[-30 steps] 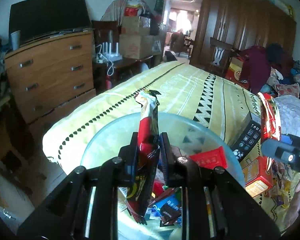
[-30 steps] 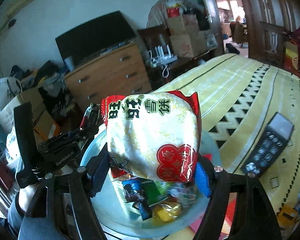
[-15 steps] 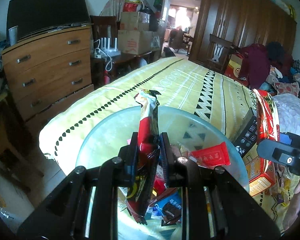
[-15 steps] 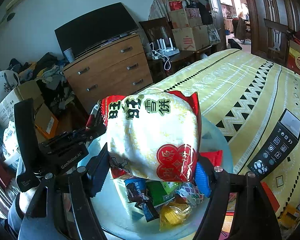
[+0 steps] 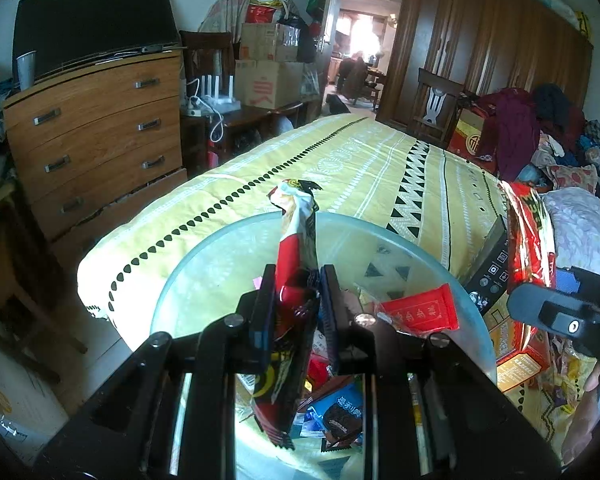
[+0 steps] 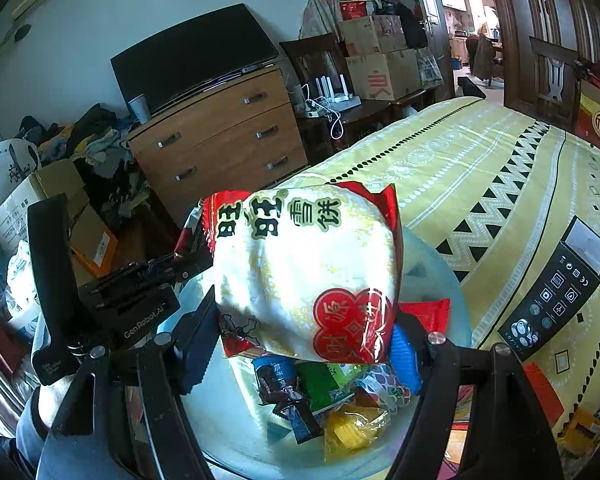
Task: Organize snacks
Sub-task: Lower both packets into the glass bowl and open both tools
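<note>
My left gripper [image 5: 296, 284] is shut on a thin red snack packet [image 5: 294, 232], which stands upright and edge-on above a round glass bowl [image 5: 204, 248]. In the bowl lie several small snacks, among them a red sachet [image 5: 416, 314] and a blue packet [image 5: 340, 408]. My right gripper [image 6: 304, 344] is shut on a big white-and-red rice cracker bag [image 6: 304, 272], held over the same bowl [image 6: 436, 268]. Under the bag lie a green packet [image 6: 324, 384] and a yellow one [image 6: 352, 428]. The bag hides the bowl's far middle.
The bowl sits at the corner of a bed with a yellow patterned cover [image 5: 360, 168]. A black box with icons [image 6: 556, 292] lies on the cover to the right. More snack boxes [image 5: 520, 356] lie beside the bowl. A wooden dresser [image 5: 96, 132] stands to the left.
Both grippers keep their grips over the bowl. The views have drifted slightly, and the bowl and the black box show a little more fully.
</note>
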Demonstrator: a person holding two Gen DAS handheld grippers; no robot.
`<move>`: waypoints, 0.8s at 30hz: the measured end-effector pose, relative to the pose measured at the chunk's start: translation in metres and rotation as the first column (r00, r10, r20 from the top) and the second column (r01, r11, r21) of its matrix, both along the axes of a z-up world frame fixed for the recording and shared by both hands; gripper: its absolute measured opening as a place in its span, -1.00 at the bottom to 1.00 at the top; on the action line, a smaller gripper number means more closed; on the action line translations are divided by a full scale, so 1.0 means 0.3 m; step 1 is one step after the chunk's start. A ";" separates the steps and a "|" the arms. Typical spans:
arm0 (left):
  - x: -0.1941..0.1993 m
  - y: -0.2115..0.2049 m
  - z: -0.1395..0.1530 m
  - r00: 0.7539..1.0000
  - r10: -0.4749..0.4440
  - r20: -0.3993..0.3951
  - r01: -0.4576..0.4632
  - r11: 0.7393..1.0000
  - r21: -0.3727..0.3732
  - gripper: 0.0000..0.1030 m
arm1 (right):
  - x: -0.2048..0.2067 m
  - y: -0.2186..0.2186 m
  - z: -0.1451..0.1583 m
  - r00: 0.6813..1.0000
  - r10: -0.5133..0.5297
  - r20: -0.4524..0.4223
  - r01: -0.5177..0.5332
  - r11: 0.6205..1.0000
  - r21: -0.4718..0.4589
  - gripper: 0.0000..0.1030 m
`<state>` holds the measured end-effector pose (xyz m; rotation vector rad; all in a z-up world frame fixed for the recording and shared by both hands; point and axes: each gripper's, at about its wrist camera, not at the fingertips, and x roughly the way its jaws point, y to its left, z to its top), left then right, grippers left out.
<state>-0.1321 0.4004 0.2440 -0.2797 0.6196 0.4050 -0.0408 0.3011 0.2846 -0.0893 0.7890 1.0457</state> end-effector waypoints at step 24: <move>-0.003 0.002 0.001 1.000 0.001 -0.001 -0.001 1.000 0.000 -0.59 | -0.027 0.013 -0.018 1.000 0.006 -0.005 -0.006 1.000 -0.002 0.49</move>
